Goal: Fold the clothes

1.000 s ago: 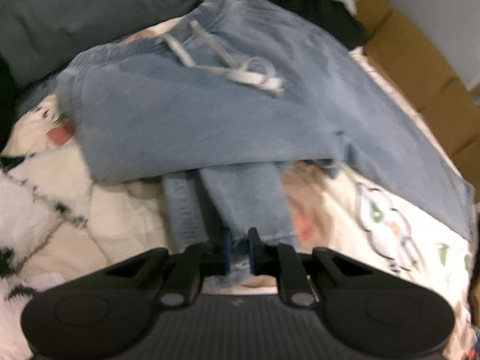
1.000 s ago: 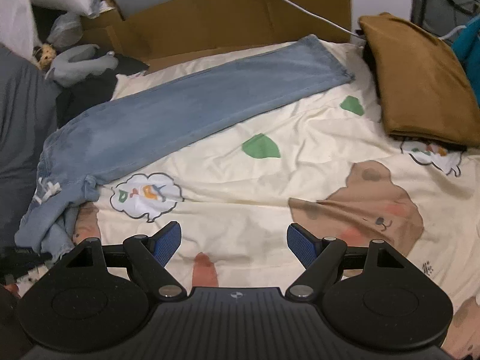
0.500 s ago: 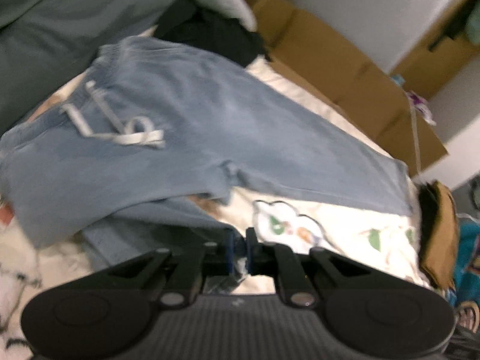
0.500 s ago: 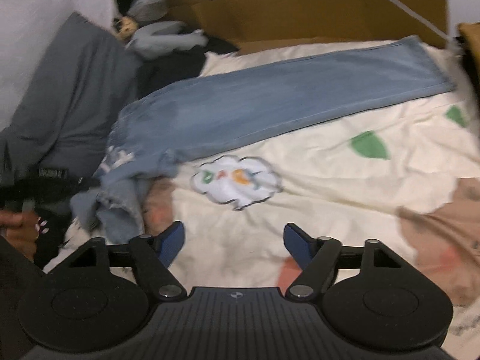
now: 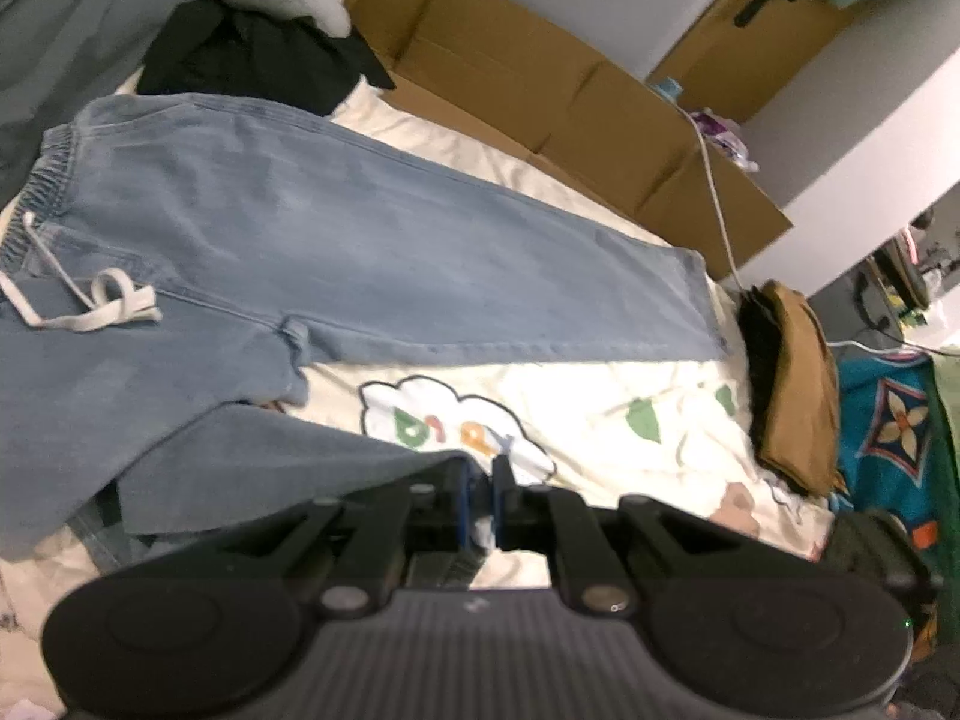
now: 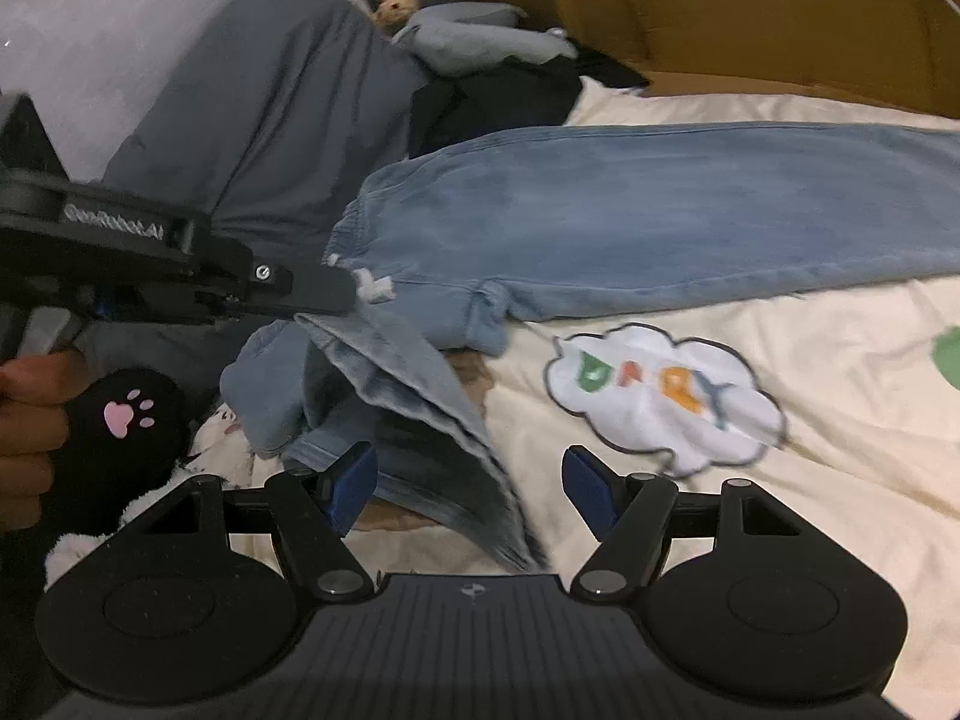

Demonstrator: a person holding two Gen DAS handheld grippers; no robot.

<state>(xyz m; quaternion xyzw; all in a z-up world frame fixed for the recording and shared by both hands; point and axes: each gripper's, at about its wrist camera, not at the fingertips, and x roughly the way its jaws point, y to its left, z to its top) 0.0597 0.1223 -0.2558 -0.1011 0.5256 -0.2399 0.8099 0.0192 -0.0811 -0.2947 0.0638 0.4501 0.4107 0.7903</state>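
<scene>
Light blue jeans lie on a cream cartoon-print bedsheet, one leg stretched toward the far right, a white drawstring at the waist. My left gripper is shut on the hem of the other leg, lifting it off the bed. In the right wrist view that leg hangs from the left gripper, held by a person's hand. My right gripper is open just below and in front of the hanging hem, nothing between its fingers.
A folded brown garment sits at the foot end of the sheet. Cardboard boxes line the far side. A grey duvet, dark clothes and a plush toy crowd the head end. A teal patterned cloth lies at the right.
The left gripper has lifted and swung right, carrying the jeans leg hem away from the waist. The right gripper has turned left toward the raised leg, still open.
</scene>
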